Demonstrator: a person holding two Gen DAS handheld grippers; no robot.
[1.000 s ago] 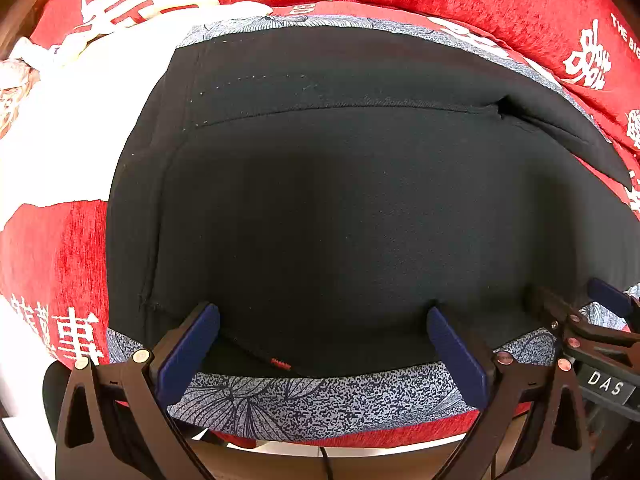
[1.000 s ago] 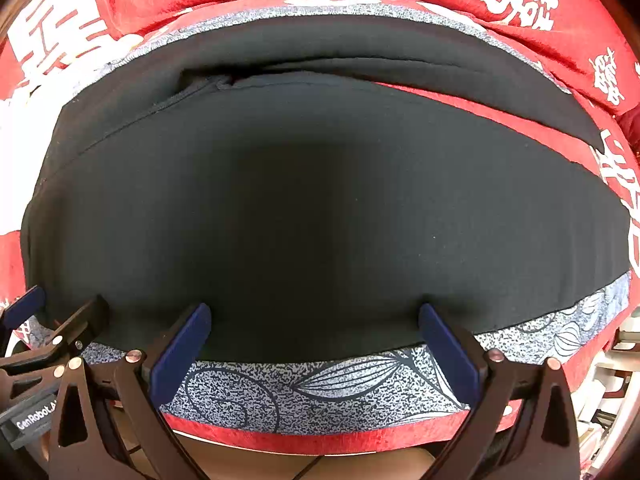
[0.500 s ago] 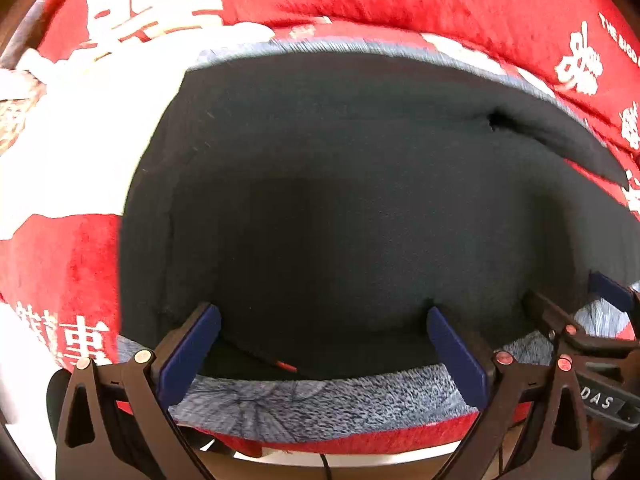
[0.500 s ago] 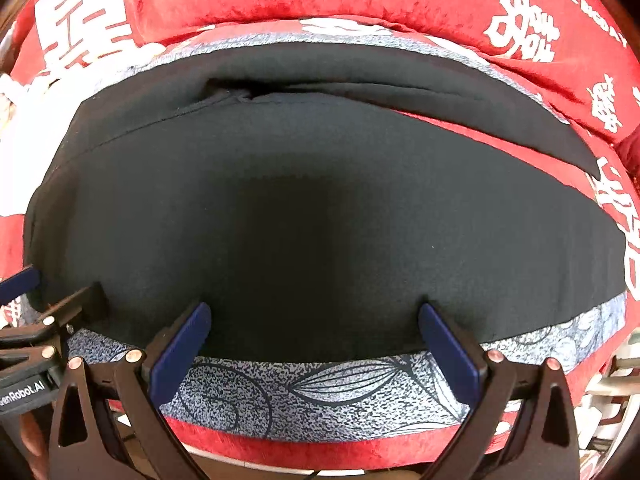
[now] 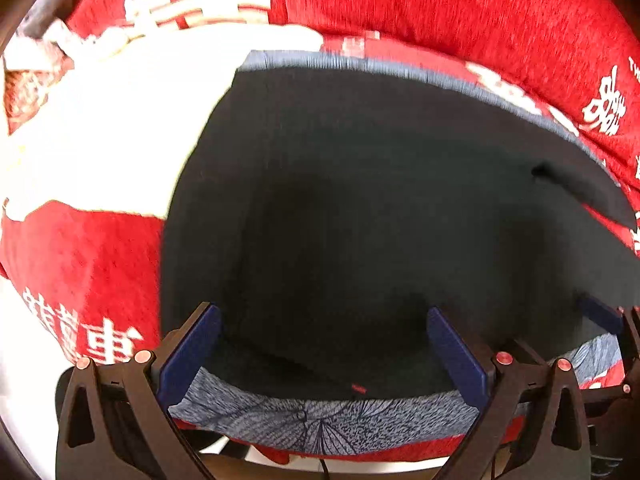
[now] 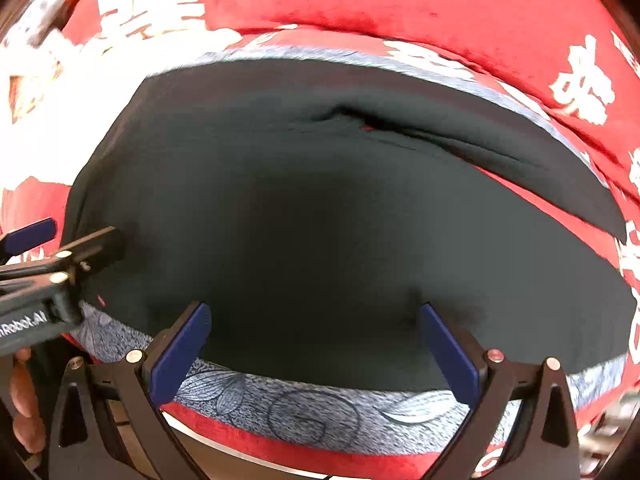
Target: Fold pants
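Note:
Black pants (image 5: pixel 360 208) lie flat on a grey patterned cloth (image 5: pixel 320 416) over a red bed cover. They fill most of the right wrist view (image 6: pixel 340 220) too. My left gripper (image 5: pixel 324 344) is open, its blue pads over the pants' near edge close to the left end. My right gripper (image 6: pixel 316 344) is open over the near edge further right. Each gripper shows at the side of the other's view: the right one (image 5: pixel 604 320), the left one (image 6: pixel 60 248). Neither holds cloth.
A red cover with white characters (image 5: pixel 480 8) rises behind the pants. A white patch of the cover (image 5: pixel 120 128) lies to the left. The bed's front edge (image 6: pixel 280 460) runs just below the grippers.
Both views have shifted: the pants sit lower and further right in the left view, and the left gripper appears higher in the right view. Both grippers stay open.

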